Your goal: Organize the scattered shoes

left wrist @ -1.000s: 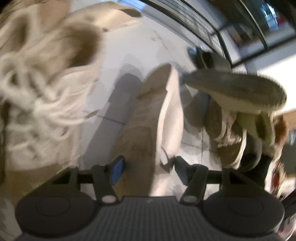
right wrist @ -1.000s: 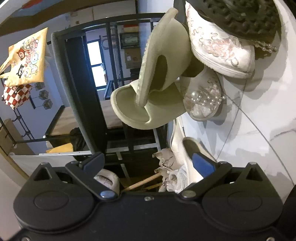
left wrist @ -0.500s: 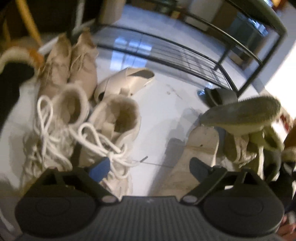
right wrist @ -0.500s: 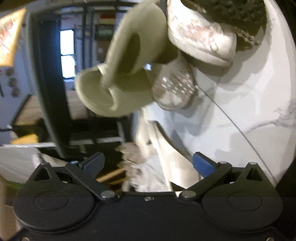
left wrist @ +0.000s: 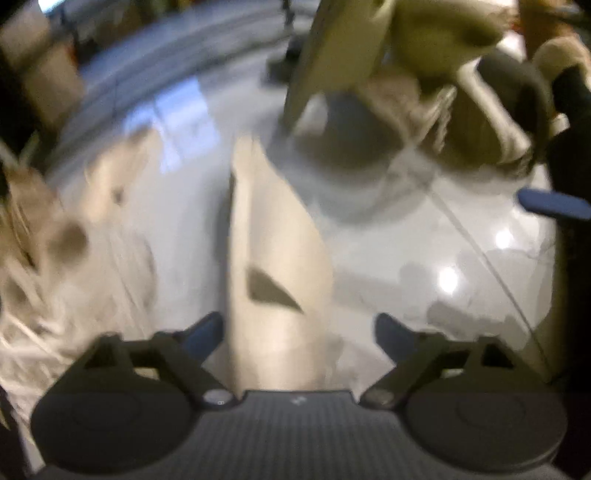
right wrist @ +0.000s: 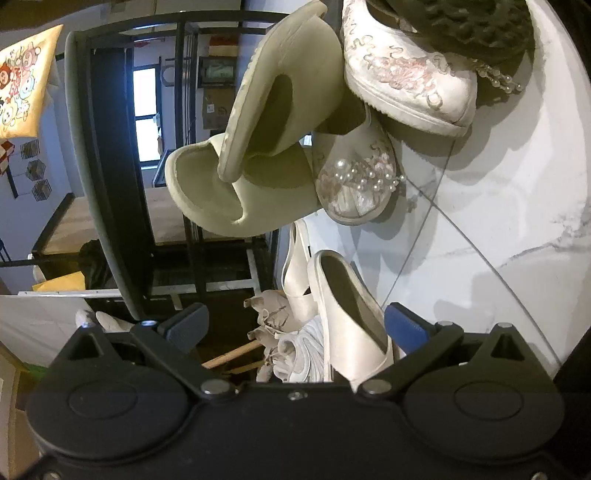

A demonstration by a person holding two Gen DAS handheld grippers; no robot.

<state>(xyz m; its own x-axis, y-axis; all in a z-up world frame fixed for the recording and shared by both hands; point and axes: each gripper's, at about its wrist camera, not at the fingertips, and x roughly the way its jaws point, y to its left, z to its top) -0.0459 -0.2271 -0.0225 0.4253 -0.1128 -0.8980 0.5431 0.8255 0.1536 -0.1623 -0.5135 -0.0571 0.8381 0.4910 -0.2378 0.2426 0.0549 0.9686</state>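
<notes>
Cream satin-look flat shoe [right wrist: 347, 314], smooth, narrow, dark insole, lies between the spread fingers of the right hand-held gripper [right wrist: 295, 325], jaws wide, pads not visibly touching it. Left view is motion-blurred: a beige pointed flat shoe [left wrist: 273, 266] with a side cut-out sits between the open fingers of the left hand-held gripper [left wrist: 295, 332], nothing clamped. Left of it a blurred heap of white laced sneakers [left wrist: 55, 280]. Glossy white marble-veined floor [right wrist: 498, 229], grey grout lines, bare stretch to the right. Farther off, two matte olive foam slides [right wrist: 266, 147] stacked crosswise, just beside a pearl-beaded slipper [right wrist: 354, 184] and an embroidered white slip-on [right wrist: 406, 85] under a knobbly dark sole [right wrist: 461, 26]. Black metal shoe rack [right wrist: 110, 166] stands at the floor's edge.
</notes>
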